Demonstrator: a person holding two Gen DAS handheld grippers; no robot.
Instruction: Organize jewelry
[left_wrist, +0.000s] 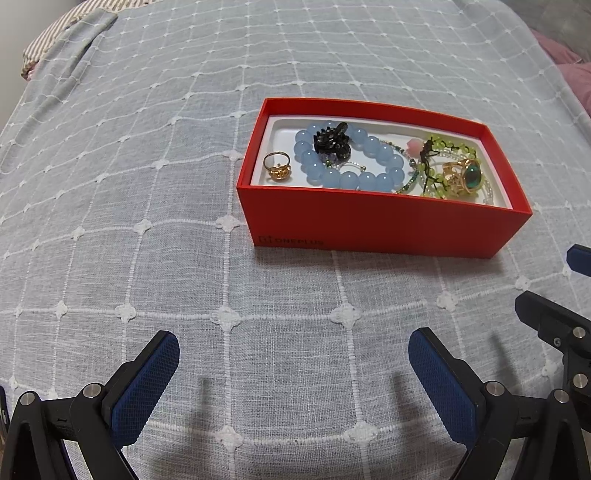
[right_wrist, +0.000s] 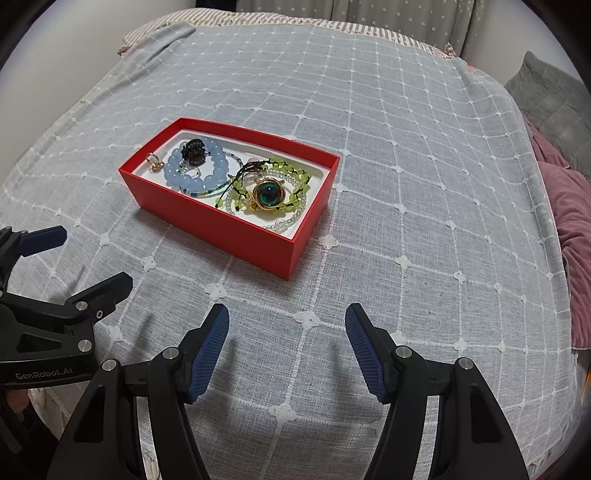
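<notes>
A red box (left_wrist: 369, 225) (right_wrist: 221, 225) with a white liner sits on the bed. Inside lie a blue bead bracelet (left_wrist: 384, 155) (right_wrist: 218, 166), a black hair claw (left_wrist: 332, 140) (right_wrist: 194, 150), a gold ring (left_wrist: 277, 168) (right_wrist: 155, 162), a green-stone gold ring (left_wrist: 469, 175) (right_wrist: 269, 195), and green bead strands (left_wrist: 447, 146) (right_wrist: 291, 168). My left gripper (left_wrist: 293, 350) is open and empty, on the near side of the box. My right gripper (right_wrist: 287, 328) is open and empty, also on the near side of it. Each gripper shows at the edge of the other's view.
The bed is covered by a grey checked blanket (left_wrist: 147, 184) (right_wrist: 406, 147). A striped pillow (left_wrist: 48, 40) lies at the far left. A pink cloth (right_wrist: 569, 206) and a grey cushion (right_wrist: 554, 99) lie off the right edge.
</notes>
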